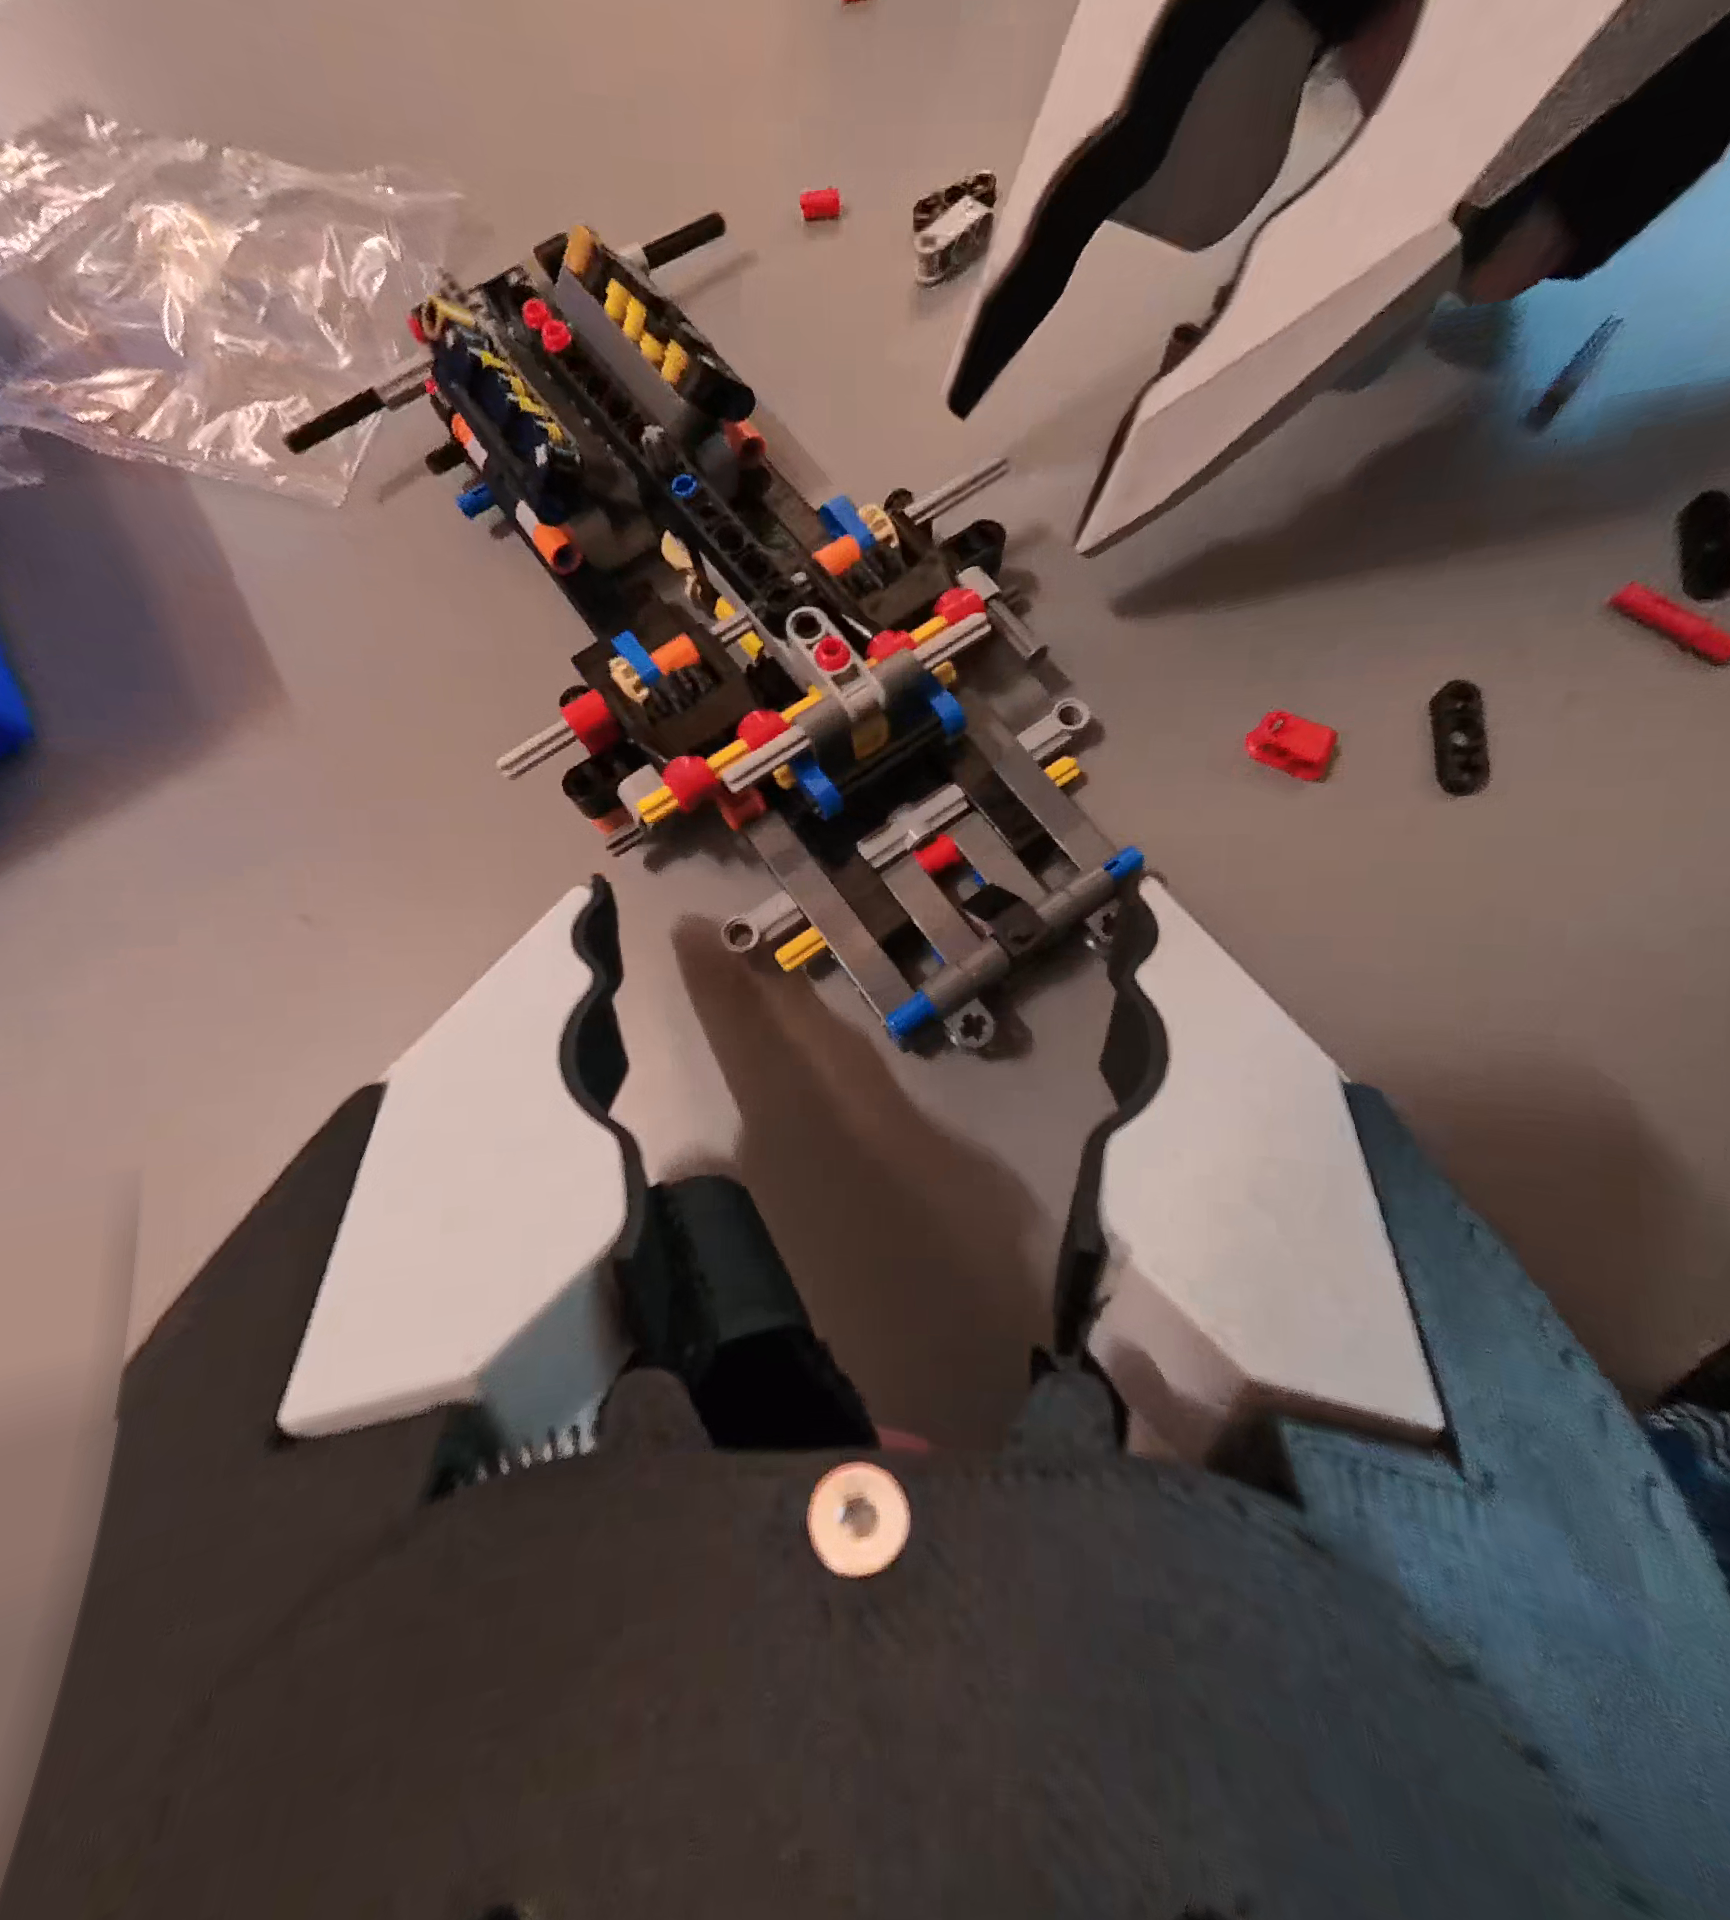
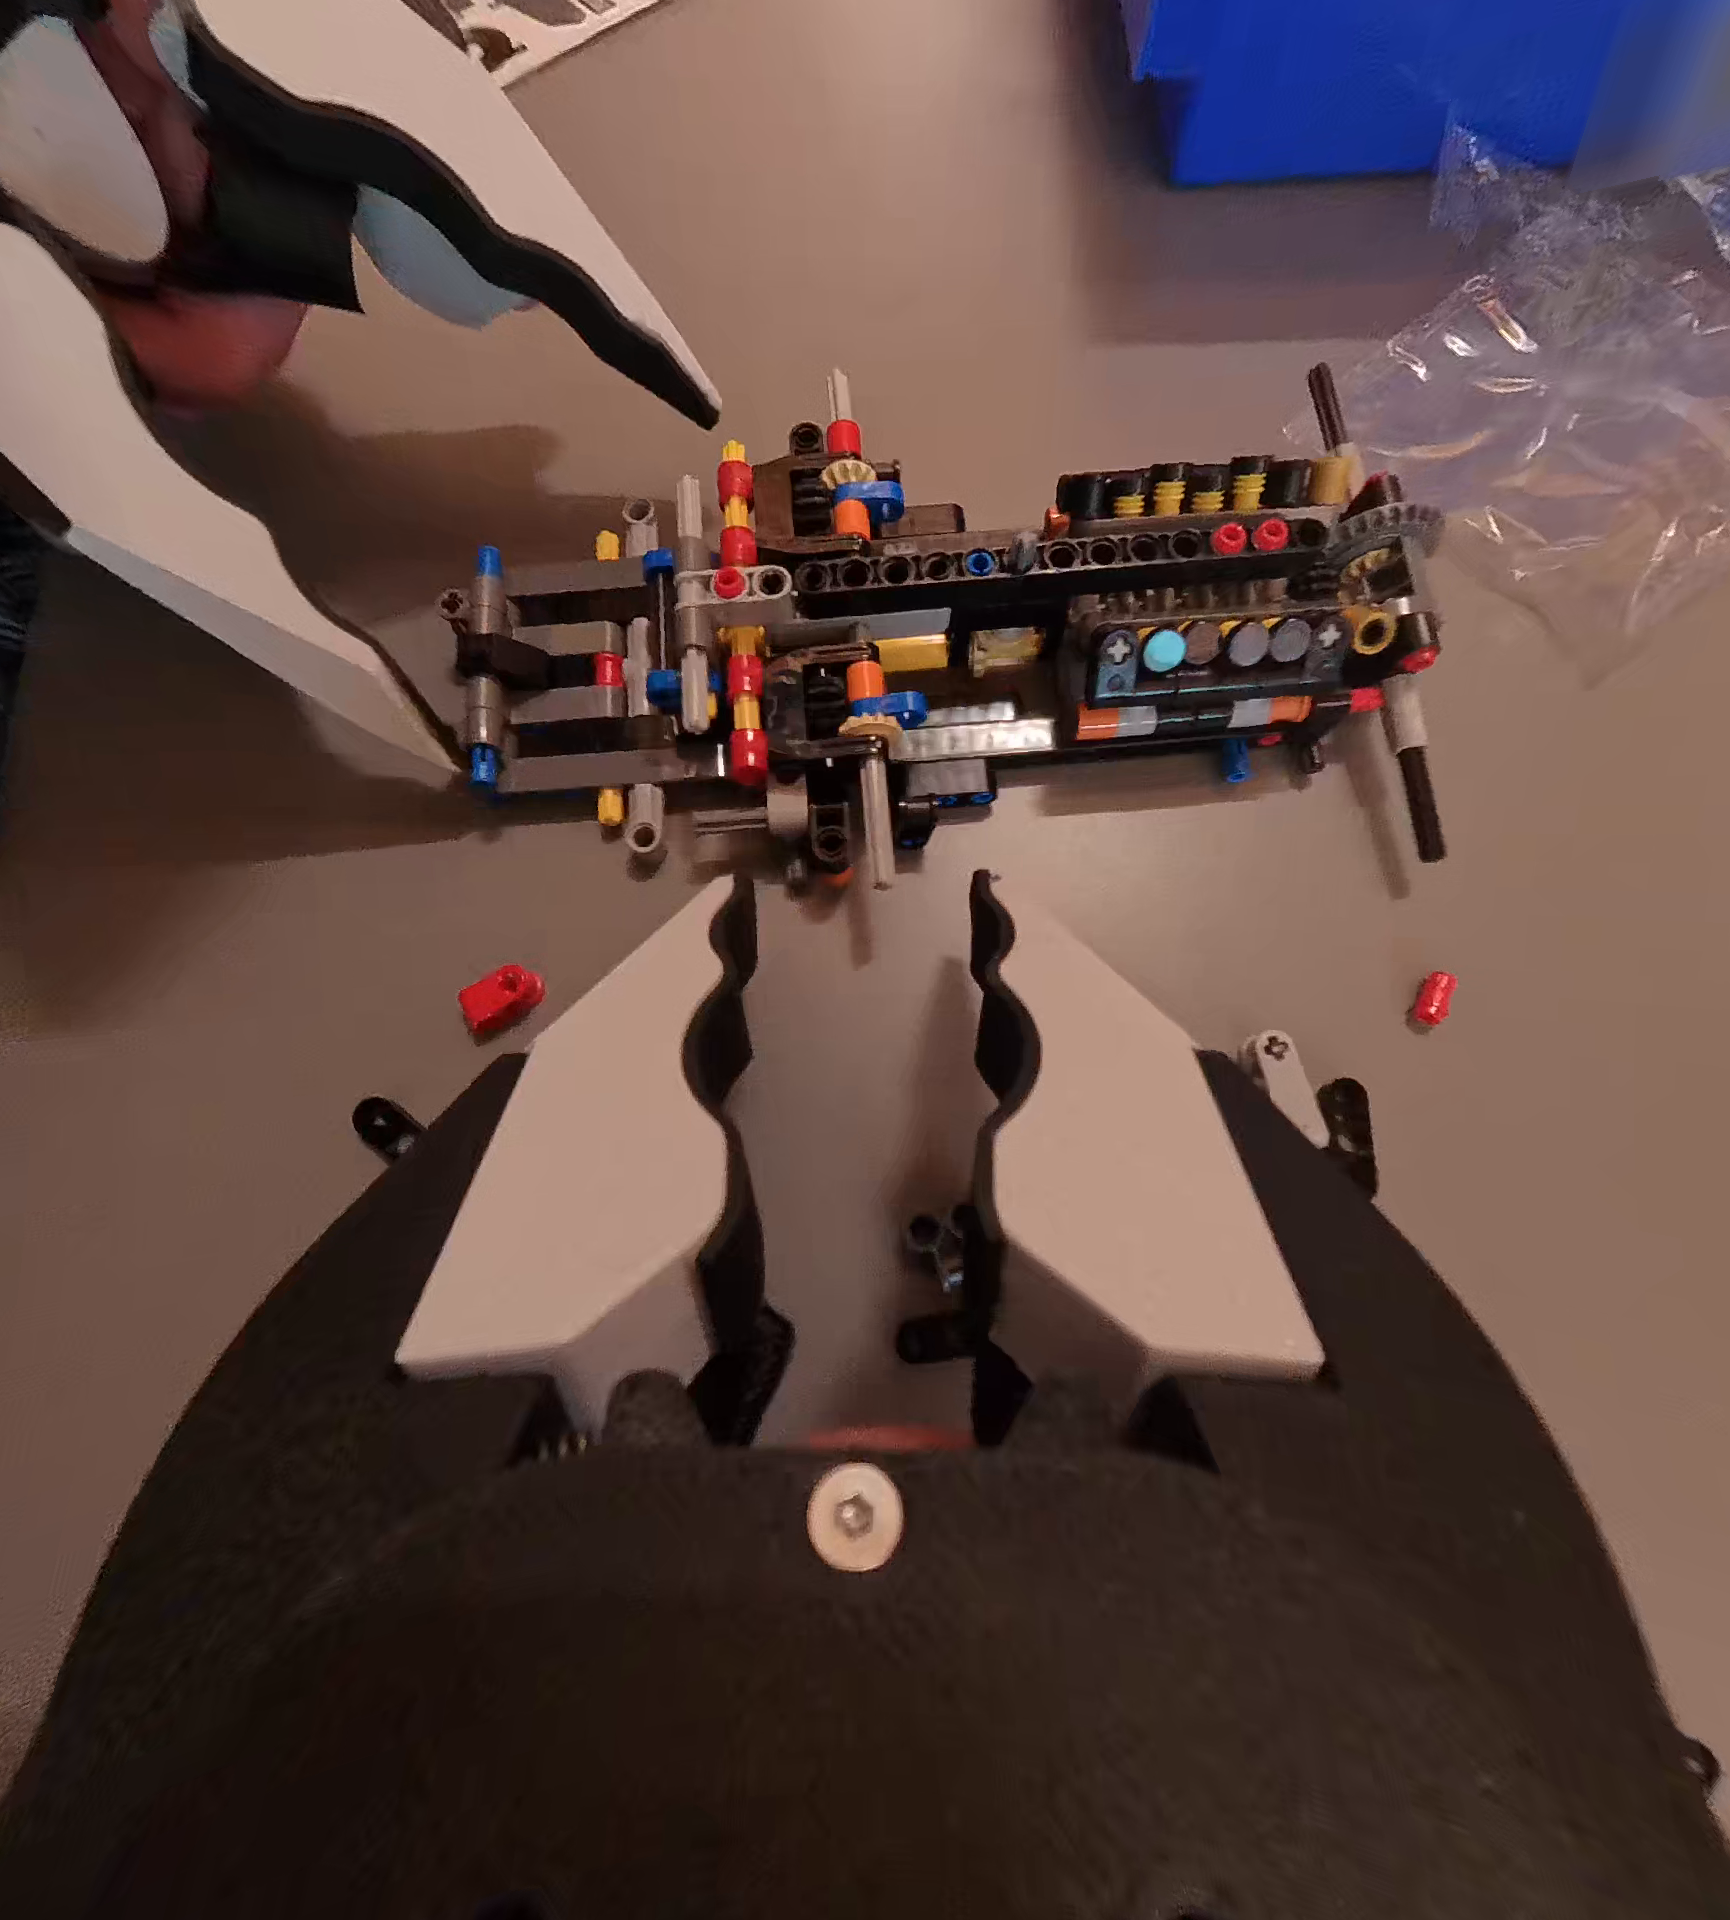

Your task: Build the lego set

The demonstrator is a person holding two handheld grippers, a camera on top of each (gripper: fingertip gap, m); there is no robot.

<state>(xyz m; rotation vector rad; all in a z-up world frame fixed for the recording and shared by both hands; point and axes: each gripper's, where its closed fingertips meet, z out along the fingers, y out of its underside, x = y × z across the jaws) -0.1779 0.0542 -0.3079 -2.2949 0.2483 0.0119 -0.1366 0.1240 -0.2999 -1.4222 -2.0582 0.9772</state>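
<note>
A long, part-built Lego chassis [image 1: 819,665] of black, grey, red, yellow and blue parts lies flat on the grey table. My left gripper [image 1: 871,904] is open and empty, its jaws straddling the chassis's near grey-framed end; its right fingertip [image 1: 1147,914] touches a blue pin there. In the right wrist view the chassis [image 2: 944,623] lies crosswise. My right gripper [image 2: 859,883] is open and empty, its tips just short of a grey axle [image 2: 876,821] sticking out of the chassis's side. It also shows in the left wrist view [image 1: 1027,473], and the left gripper [image 2: 586,592] in the right wrist view.
Loose parts lie around: a red connector [image 1: 1290,743], two black beams [image 1: 1458,738], a red pin [image 1: 1676,623], a red bush [image 2: 1432,997], and small dark pieces [image 2: 939,1236] under my right gripper. A clear plastic bag [image 2: 1588,416] and a blue bin [image 2: 1360,83] sit past the chassis's far end. The red connector [image 1: 1290,743] lies around 5 cm away from my left fingertips. The right camera catches it too, in the right wrist view [image 2: 502,979].
</note>
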